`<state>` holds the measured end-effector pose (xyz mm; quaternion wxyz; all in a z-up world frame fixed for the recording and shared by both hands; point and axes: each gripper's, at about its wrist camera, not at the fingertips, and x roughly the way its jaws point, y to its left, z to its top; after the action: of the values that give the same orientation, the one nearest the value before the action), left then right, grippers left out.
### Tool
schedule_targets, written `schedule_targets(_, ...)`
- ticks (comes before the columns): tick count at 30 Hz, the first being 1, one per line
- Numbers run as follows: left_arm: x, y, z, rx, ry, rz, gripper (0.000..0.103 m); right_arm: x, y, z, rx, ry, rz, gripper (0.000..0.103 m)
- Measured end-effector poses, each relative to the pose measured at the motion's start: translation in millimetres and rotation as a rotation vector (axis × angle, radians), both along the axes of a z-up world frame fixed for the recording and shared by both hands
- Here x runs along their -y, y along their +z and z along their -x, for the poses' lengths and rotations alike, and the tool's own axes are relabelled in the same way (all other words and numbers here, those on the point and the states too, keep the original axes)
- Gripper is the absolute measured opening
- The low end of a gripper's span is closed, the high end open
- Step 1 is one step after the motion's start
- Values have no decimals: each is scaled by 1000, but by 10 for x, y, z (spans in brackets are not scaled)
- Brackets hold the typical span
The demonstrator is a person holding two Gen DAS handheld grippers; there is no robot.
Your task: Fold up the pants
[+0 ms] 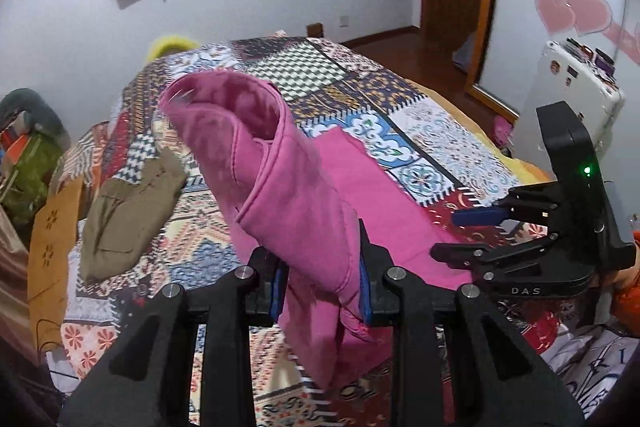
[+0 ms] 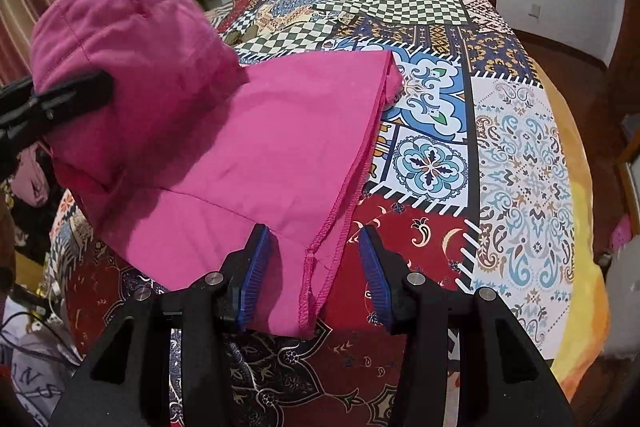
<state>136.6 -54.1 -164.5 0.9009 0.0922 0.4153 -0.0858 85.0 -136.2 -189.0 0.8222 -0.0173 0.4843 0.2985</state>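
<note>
Two grippers work one pair of pink pants (image 2: pixel 224 131) on a bed covered by a patchwork quilt (image 2: pixel 520 155); each is described in turn.

Left gripper (image 1: pixel 323 281): jaws narrowed onto a thick bunched roll of the pants, blue pads (image 1: pixel 365 291) pressing the fabric from both sides; the roll is raised clear of the quilt, its open end standing up ahead of the jaws and a loose tail hanging below them; the judged purpose is to carry this end across the rest of the garment for a fold.

Right gripper (image 2: pixel 316 267): jaws standing partly apart; the stitched hem corner of the pants lies between them, but the right pad shows clear of the cloth and contact at the left pad cannot be told, so no firm grip is evident; its low position at the near edge probably serves to anchor or pick up that corner.

Remainder of the pants: spread flat on the quilt between the two grippers, far corner resting on a blue tile pattern.

Beside the work area, an olive-brown garment (image 1: pixel 124 215) lies on the quilt, well apart from the pants.
</note>
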Motion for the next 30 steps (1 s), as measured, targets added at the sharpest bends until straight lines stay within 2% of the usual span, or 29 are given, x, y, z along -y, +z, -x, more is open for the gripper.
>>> schedule_targets(6, 110, -102, -126, -77, -33, 47, 28, 120, 27, -14, 2, -34, -30, 42)
schedule_targets(16, 296, -293, -221, -171, -77, 63, 29, 284, 169, -66, 41, -86, -73, 42)
schedule_targets(20, 304, -324, -246, -194, -79, 82, 33, 319, 167, -89, 41, -100, -76, 42)
schedule_targets(23, 320, -338, -239, -217, -95, 114, 40, 346, 173, -94, 43, -108, -76, 42)
schedule_targets(30, 416, -306, -166, -221, -141, 127, 41, 388, 194, -91, 48, -122, -72, 42)
